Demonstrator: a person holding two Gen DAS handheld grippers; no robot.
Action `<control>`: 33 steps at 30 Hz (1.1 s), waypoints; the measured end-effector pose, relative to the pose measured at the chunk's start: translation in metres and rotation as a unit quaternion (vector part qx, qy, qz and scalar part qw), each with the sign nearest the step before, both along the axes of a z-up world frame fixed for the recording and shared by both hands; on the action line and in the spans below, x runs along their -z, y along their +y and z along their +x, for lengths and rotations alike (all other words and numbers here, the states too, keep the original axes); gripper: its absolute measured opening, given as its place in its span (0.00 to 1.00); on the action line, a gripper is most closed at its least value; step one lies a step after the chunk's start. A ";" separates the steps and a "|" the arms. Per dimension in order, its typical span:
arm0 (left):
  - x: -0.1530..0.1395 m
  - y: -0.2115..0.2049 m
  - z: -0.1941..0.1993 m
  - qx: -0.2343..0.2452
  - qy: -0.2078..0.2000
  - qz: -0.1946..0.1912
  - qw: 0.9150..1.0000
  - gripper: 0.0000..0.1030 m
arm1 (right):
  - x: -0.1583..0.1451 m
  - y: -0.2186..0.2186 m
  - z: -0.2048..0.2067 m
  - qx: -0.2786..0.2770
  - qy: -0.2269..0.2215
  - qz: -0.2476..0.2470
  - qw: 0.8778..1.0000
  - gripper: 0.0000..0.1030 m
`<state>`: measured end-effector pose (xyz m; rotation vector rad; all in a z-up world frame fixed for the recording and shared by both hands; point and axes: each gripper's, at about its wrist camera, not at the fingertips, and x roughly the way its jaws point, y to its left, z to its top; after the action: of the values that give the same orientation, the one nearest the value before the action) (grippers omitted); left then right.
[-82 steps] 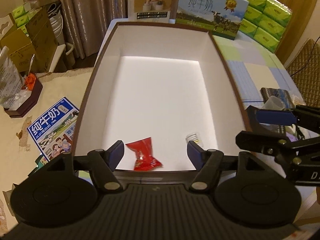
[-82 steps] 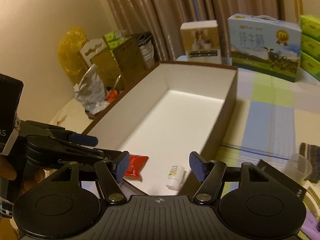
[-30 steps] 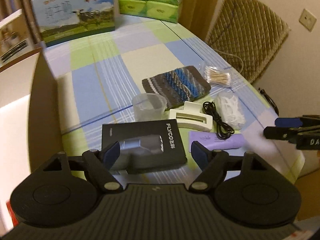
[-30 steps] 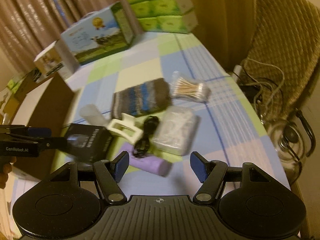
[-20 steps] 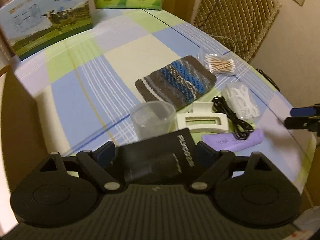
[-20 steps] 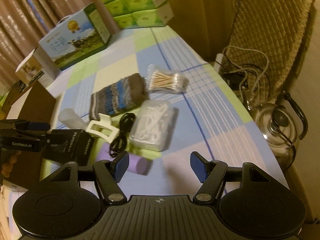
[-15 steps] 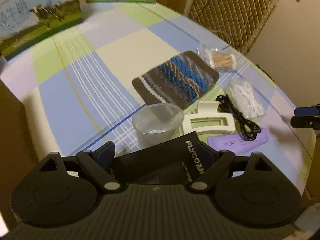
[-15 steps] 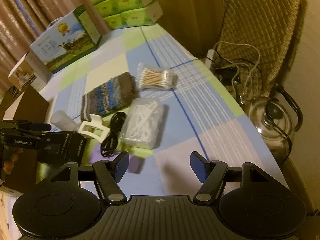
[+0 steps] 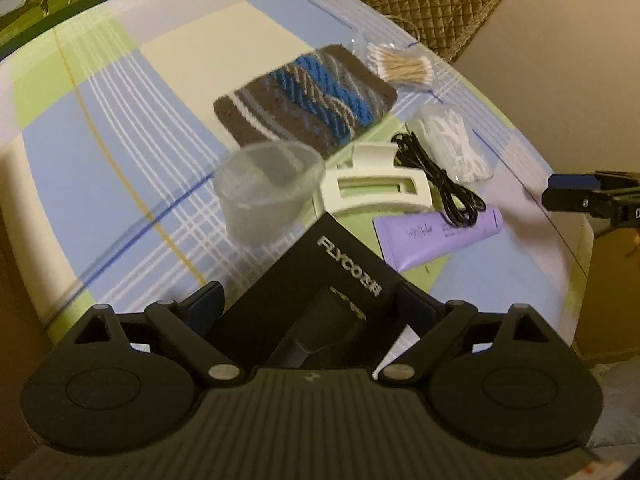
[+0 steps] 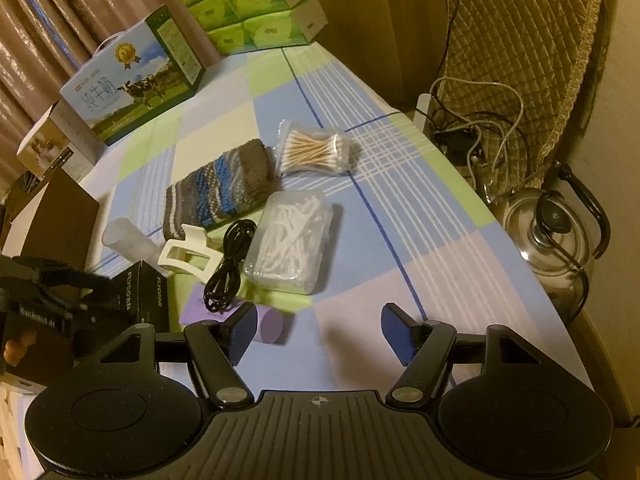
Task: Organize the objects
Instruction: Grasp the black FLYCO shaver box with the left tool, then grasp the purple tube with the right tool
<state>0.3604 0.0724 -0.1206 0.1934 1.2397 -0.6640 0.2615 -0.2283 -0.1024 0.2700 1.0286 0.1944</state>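
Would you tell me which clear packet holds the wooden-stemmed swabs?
The cotton swab bag beside the knitted pouch; the floss pick box holds only white plastic picks.

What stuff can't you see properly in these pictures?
- Black box: left wrist view, its near end is hidden behind the left tongs. Whether the pads touch it cannot be told.
- Clear cup: left wrist view, blurred; its contents are unclear.
- Purple tube: right wrist view, partly hidden by the black cable and a finger of the right tongs.
- Tube's writing: too small to read.
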 end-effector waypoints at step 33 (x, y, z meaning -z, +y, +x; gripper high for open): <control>0.017 -0.041 -0.069 -0.145 -0.067 0.100 0.982 0.78 | 0.011 0.007 -0.026 -0.074 -0.008 0.005 0.997 0.67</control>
<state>0.2914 0.0312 -0.1374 0.2151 1.1744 -0.2689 0.2355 -0.2215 -0.1134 0.2010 1.0332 0.3353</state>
